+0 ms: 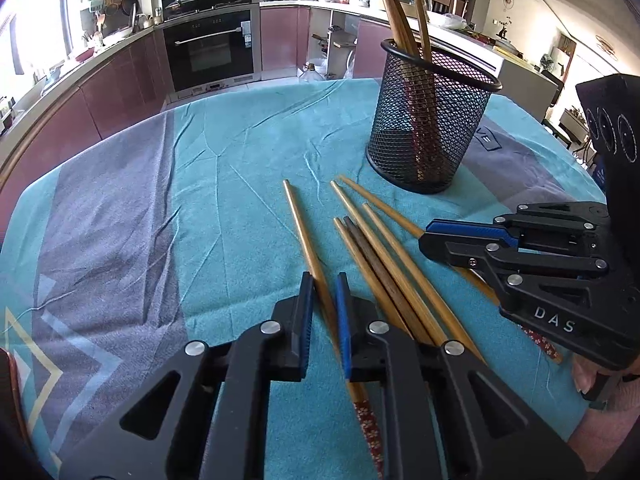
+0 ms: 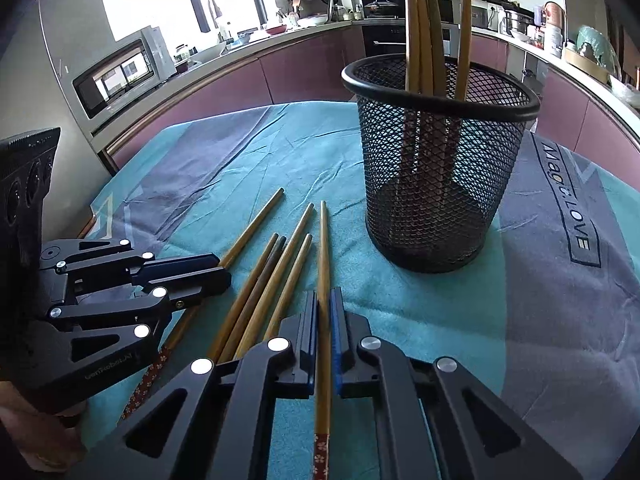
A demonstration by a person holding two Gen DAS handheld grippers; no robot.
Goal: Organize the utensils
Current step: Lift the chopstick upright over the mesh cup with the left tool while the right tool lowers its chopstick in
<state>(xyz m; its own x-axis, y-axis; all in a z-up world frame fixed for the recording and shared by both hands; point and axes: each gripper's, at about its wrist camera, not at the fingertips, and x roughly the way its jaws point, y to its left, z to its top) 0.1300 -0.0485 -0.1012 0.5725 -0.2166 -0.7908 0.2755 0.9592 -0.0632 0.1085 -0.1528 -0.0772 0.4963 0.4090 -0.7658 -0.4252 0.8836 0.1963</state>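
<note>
Six chopsticks lie loose on the teal tablecloth (image 1: 224,152) in front of a black mesh holder (image 1: 430,120), which already has several chopsticks standing upright in it. Each hand's tool has taken one stick from the outer edges of the spread. The left gripper (image 1: 323,300) is clenched on the leftmost chopstick (image 1: 304,232), its blue pads pressing the shaft about halfway along, with the red flower-patterned handle end trailing back beneath the jaws. The right gripper (image 2: 325,320) is likewise clamped on the chopstick nearest the holder (image 2: 323,248), again at mid-shaft, with the patterned end behind it. Both sticks appear to rest on the cloth, not yet lifted.

Between the two tools, the remaining four chopsticks (image 1: 380,256), three light and one darker, lie close together, touching in places, tips pointing toward the holder.

Judging by their look, these are thin, stiff, very light bamboo or wood sticks with a smooth, probably lacquered finish, so they are likely to pivot or slide between flat pads if squeezed loosely. A grip near the middle, as both have now, keeps each balanced; a hold nearer the thicker patterned end would leave more of the tapered tip free to aim into the holder's mouth. Fragility seems a small concern, though a hard sideways knock against the mesh rim could twist a stick out of the jaws.
</note>
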